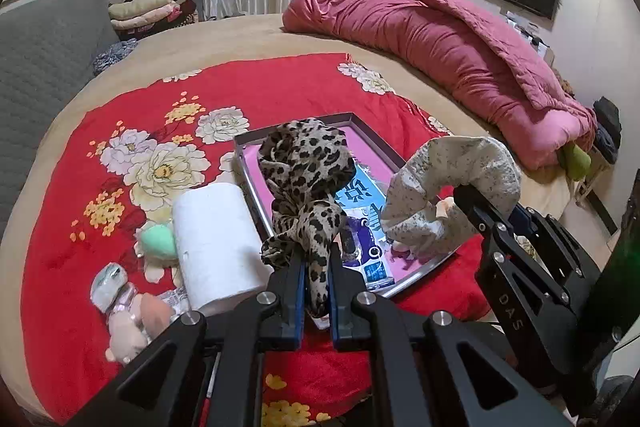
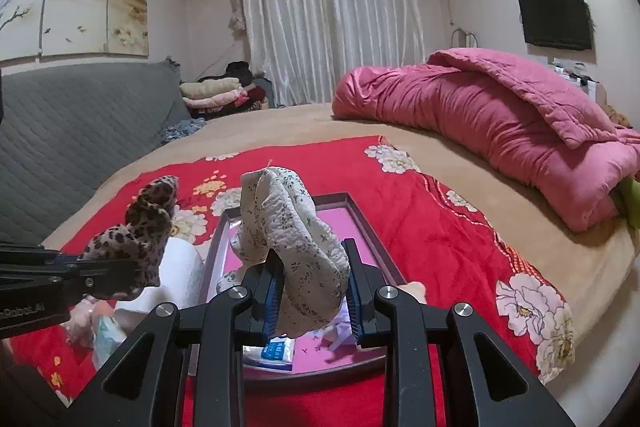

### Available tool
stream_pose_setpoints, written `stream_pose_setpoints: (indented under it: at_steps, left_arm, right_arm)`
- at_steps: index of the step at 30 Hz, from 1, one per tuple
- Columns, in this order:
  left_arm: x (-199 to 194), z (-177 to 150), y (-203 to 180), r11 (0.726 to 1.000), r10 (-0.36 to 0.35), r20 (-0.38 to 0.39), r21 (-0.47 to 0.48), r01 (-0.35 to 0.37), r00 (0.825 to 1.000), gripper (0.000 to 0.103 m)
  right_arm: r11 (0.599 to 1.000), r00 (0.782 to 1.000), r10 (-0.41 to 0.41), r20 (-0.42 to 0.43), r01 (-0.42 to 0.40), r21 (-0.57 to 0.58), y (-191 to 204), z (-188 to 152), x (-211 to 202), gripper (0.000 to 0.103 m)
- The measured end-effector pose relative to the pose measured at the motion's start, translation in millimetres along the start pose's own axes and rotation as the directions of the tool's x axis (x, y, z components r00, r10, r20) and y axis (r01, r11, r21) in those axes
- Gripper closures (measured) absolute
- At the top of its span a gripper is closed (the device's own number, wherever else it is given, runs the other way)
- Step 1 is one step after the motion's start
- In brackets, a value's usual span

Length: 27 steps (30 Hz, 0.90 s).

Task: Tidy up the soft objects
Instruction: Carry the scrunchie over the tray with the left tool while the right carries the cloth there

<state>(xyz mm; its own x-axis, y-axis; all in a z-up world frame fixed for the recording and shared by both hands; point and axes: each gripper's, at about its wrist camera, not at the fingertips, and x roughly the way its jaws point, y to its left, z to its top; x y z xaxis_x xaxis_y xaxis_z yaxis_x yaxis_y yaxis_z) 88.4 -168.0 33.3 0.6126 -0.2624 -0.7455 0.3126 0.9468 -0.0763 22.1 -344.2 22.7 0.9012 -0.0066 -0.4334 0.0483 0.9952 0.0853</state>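
My left claw [image 1: 317, 279] is clamped on a leopard-print fabric scrunchie [image 1: 306, 183], held up over the pink-lined shallow tray [image 1: 256, 183] on the red floral blanket [image 1: 132, 115]. My right claw [image 2: 311, 291] grips a cream speckled fabric scrunchie [image 2: 288, 227] above the same tray, 2 pieces side by side, apart.

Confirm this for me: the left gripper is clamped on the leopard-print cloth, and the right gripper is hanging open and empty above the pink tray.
Not quite. The left gripper is clamped on the leopard-print cloth, but the right gripper is not empty: the right wrist view shows its jaws shut on a pale floral cloth above the pink tray.
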Motion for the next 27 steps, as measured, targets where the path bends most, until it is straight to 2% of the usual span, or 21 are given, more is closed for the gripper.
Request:
stream_pose_setpoints:
  at_steps: [9, 15, 24, 27]
  left_arm:
    - [24.5, 8.3, -10.0, 0.999, 0.012, -0.019, 0.035, -0.011, 1.0, 0.094]
    - [45.2, 6.1, -12.8, 0.999, -0.01, -0.06, 0.033, 0.012, 0.998, 0.094]
    - [88.1, -0.1, -19.2, 0.998, 0.017, -0.123, 0.066, -0.009, 0.992, 0.094]
    - [104.5, -1.6, -17.5, 0.999, 0.004, -0.155, 0.052, 0.004, 0.988, 0.094]
  right_arm:
    - [1.0, 1.0, -0.019, 0.0, 0.019, 0.022, -5.4, 0.8, 1.1, 0.075]
    - [0.998, 0.999, -0.043, 0.006, 0.043, 0.041, -12.5, 0.8, 1.3, 0.075]
    - [0.996, 0.998, -0.061, -0.006, 0.061, 0.063, -20.0, -0.3, 3.0, 0.074]
    - [0.996, 0.998, -0.063, 0.008, 0.062, 0.068, -21.3, 0.8, 1.9, 0.074]
